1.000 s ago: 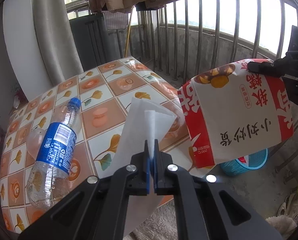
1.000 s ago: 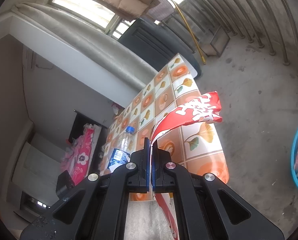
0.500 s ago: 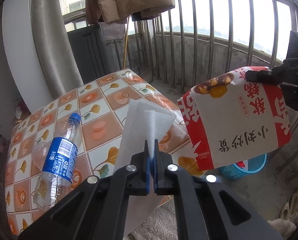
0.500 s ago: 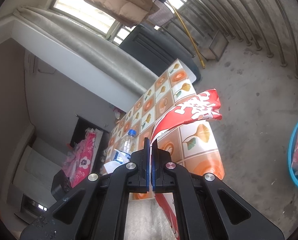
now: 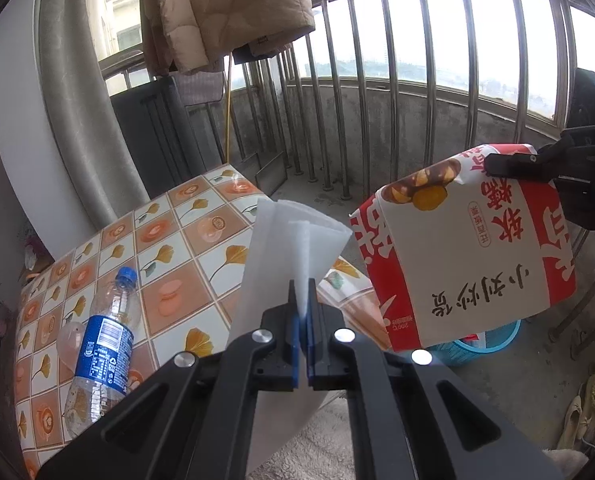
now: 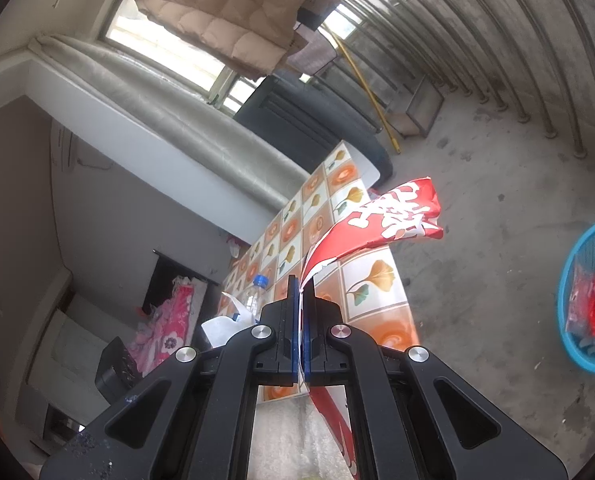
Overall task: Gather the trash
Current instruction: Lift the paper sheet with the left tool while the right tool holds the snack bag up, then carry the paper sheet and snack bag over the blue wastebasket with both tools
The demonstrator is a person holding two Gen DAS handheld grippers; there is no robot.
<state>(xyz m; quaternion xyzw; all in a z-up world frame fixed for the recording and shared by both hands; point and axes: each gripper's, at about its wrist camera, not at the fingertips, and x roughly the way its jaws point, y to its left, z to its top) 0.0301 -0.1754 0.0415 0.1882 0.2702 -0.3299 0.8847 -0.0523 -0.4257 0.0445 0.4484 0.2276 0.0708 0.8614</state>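
My left gripper (image 5: 303, 292) is shut on a folded white tissue (image 5: 289, 240) and holds it above the tiled table (image 5: 185, 248). My right gripper (image 6: 302, 288) is shut on the edge of a red and white snack bag (image 6: 393, 220); the bag also shows in the left wrist view (image 5: 469, 256), hanging in the air beyond the table's right edge. An empty plastic bottle (image 5: 101, 340) with a blue label lies on the table at the left. A blue basket (image 6: 589, 296) with some trash stands on the floor at the right.
A metal balcony railing (image 5: 393, 100) runs along the back. A beige jacket (image 5: 217, 12) hangs over it. A dark folded panel (image 5: 157, 136) leans behind the table. Shoes (image 5: 577, 420) lie on the floor at the right.
Both grippers have risen and pulled back from the table with their items still held. The bottle has not moved on the table.
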